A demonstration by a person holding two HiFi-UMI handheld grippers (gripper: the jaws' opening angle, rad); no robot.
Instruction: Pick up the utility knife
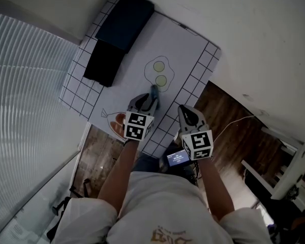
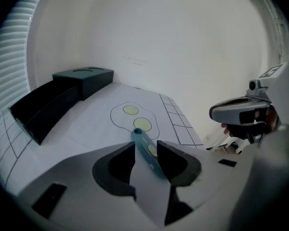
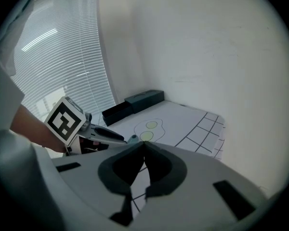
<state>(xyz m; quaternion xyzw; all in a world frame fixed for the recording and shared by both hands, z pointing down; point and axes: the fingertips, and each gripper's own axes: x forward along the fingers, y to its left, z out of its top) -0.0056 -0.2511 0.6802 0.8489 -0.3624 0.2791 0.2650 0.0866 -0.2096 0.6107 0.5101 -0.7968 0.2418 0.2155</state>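
Observation:
The utility knife [image 1: 154, 92], a slim blue-grey handle with a pale slider, lies on the white mat [image 1: 183, 44] just below a drawn egg outline [image 1: 159, 71]. My left gripper [image 1: 146, 101] is over its near end. In the left gripper view the knife [image 2: 146, 150] runs between the jaws of the left gripper [image 2: 146, 144], close to the right jaw with a gap on the left; the jaws stand open around it. My right gripper [image 1: 186, 112] hovers beside it near the mat's edge, jaws shut [image 3: 144, 144] on nothing.
Two dark boxes [image 1: 124, 20] [image 1: 104, 62] sit at the mat's far left. The mat has a grid border [image 1: 206, 60] and ends at the table edge by the right gripper. A small lit screen [image 1: 177, 158] is below the table edge. Window blinds [image 1: 25, 85] lie left.

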